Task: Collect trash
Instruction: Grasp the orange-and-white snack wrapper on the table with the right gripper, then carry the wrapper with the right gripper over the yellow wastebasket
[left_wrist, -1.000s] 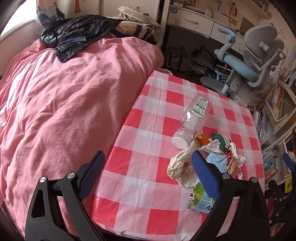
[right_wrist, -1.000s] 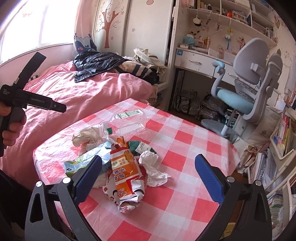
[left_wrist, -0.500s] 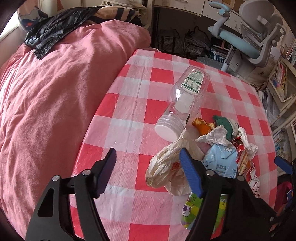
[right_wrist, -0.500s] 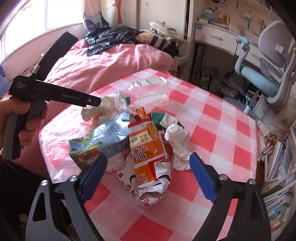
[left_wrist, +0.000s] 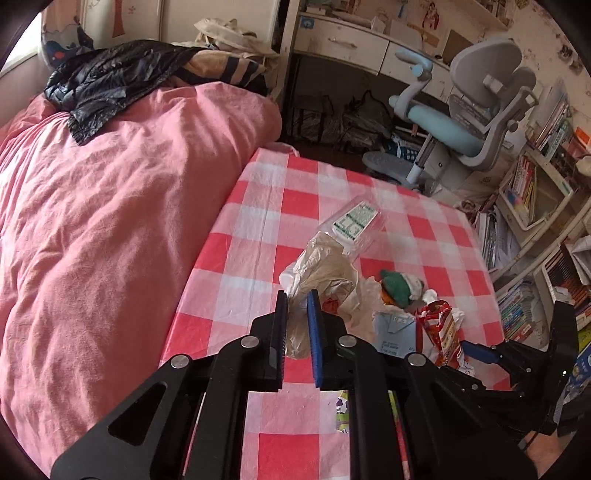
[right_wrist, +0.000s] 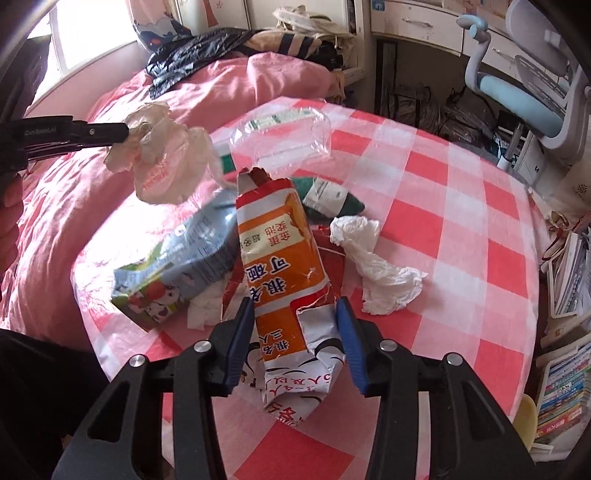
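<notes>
Between the fingers of the right gripper (right_wrist: 295, 317) lies the near end of a torn orange wrapper (right_wrist: 280, 266); its jaws are closing, but the pads flank the foil without yet pressing it, and the wrapper rests flat on the checked table (right_wrist: 480, 206). Just left of those fingers sits a crushed carton (right_wrist: 177, 269), to their right a white tissue (right_wrist: 376, 258), and beyond the wrapper's far end a green scrap (right_wrist: 332, 199) and a clear bottle (right_wrist: 288, 136) on its side. Farther left, the left gripper (left_wrist: 296, 306) is clamped on a crumpled plastic bag (right_wrist: 162, 155), its jaws closing to a narrow gap with the film bunched between the fingers; the bag hangs clear of the table, over the edge nearest the pink bed (left_wrist: 110, 206). Judging by the heap, collection has barely begun: one piece is lifted, a second is about to be taken, and carton, tissue, scrap and bottle remain. No bin is in view.
</notes>
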